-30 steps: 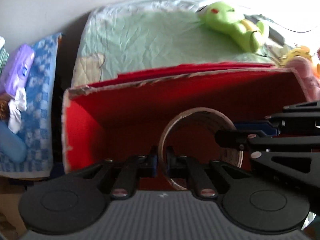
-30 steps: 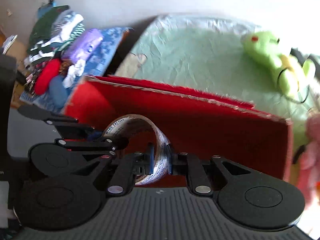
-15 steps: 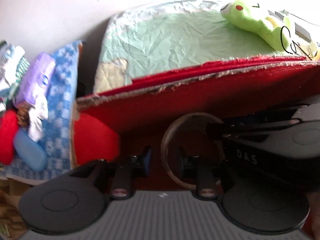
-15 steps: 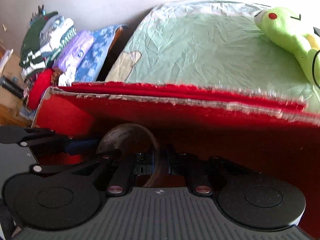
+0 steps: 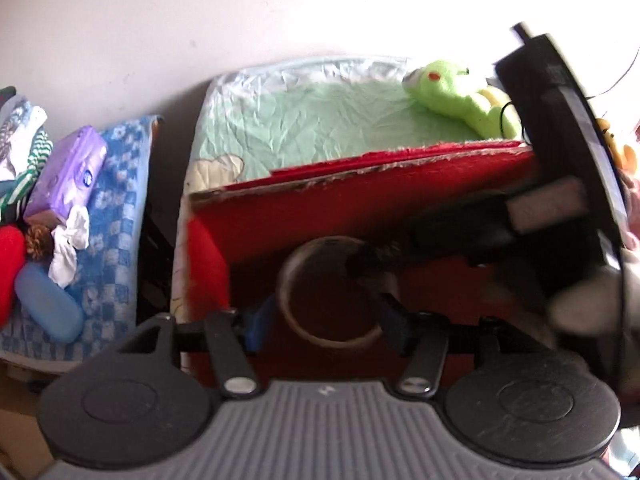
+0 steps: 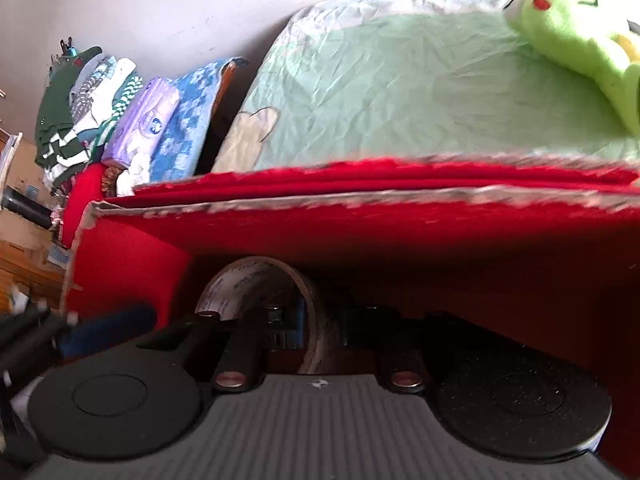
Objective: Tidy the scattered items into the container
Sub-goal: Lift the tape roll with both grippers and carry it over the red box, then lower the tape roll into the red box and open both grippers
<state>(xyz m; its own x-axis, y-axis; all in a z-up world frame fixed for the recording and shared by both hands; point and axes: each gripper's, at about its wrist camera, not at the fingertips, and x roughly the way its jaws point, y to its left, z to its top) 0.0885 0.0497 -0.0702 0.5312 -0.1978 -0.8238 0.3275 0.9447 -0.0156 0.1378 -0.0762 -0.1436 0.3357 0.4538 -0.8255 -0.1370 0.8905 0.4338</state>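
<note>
I am spreading my left gripper (image 5: pixel 326 326) right now, its jaws opening with the tape roll (image 5: pixel 334 292) between them and neither pad pressing on it. My right gripper (image 6: pixel 316 320) is clenching that same tape roll (image 6: pixel 264 312), its fingers pinched tight across the wall of the ring. The roll is sitting low inside the red box (image 5: pixel 360 216), near the left end of the box's floor. In the left wrist view it is showing me its round open face, so its axis is running roughly along my line of sight; in the right wrist view I am seeing it nearly edge-on, standing upright, with its axis lying across that view. There is small print on the pale inner core, but it is too blurred for me to read. In the left wrist view my right gripper's body (image 5: pixel 560 184) is reaching in from the right and covering much of that side of the box. The box's far wall, with its frayed pale rim (image 6: pixel 360 200), is rising just behind the roll. Beyond it a crinkled green mat (image 6: pixel 400 88) is lying on the surface, and a green plush toy (image 5: pixel 456 100) is resting at its far right corner. To the left, apart from the box, a blue checked cloth (image 5: pixel 116 216) is carrying a purple tissue pack (image 5: pixel 68 176) with a round blue logo I cannot read, a white crumpled tissue (image 5: pixel 70 240) and a blue case (image 5: pixel 48 308), with folded striped clothes (image 6: pixel 88 100) piled behind against the pale wall (image 5: pixel 200 20).
</note>
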